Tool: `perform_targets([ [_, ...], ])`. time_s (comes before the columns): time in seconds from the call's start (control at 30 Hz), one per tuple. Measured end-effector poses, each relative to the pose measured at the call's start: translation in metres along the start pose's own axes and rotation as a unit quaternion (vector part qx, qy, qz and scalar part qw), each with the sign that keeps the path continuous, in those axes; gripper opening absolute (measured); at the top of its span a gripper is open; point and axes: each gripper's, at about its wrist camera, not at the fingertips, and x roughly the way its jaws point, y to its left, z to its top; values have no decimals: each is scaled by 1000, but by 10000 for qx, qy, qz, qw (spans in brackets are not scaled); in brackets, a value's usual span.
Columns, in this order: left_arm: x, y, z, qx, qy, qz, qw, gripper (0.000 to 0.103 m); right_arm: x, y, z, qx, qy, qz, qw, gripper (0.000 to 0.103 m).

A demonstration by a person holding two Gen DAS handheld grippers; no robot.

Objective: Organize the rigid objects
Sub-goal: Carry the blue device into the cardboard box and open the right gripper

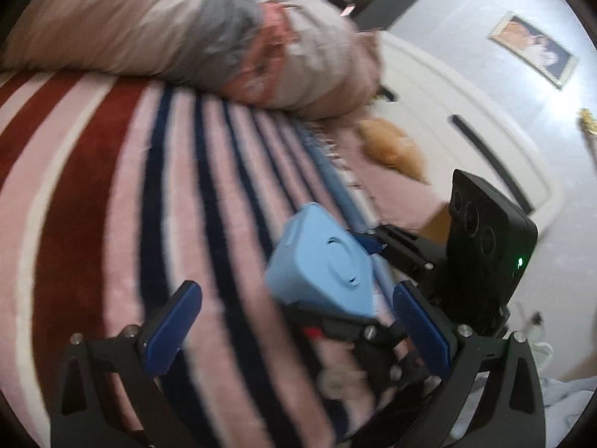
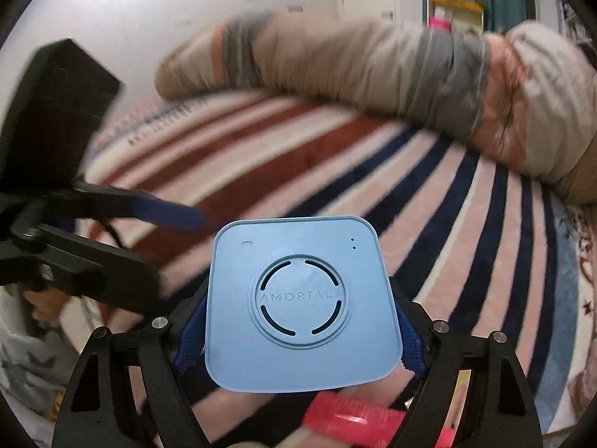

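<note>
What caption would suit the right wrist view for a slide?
Right gripper clamps a light blue Amortals box above a striped blanket, open left gripper alongside.

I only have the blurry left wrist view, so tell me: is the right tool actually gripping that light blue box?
Observer: Yes, the right tool is shut on the light blue box, clamping both its sides.
Operator: Any markings on it?
Observer: Its face reads AMORTALS inside a slotted ring.
Operator: Anything beneath it?
Observer: A blurred pink ribbed object shows below the box's near edge.
</note>
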Motion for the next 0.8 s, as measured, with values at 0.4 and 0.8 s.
perform_targets([
  [0.4, 1, -148, 30, 855, -277, -892, 9920, 36, -153, 10, -9, 3, -1631, -627, 9846, 80],
  [0.8, 130, -297, 42, 2229, 816, -1097, 9652, 32, -260, -89, -96, 1490, -1688, -1296, 9657, 78],
])
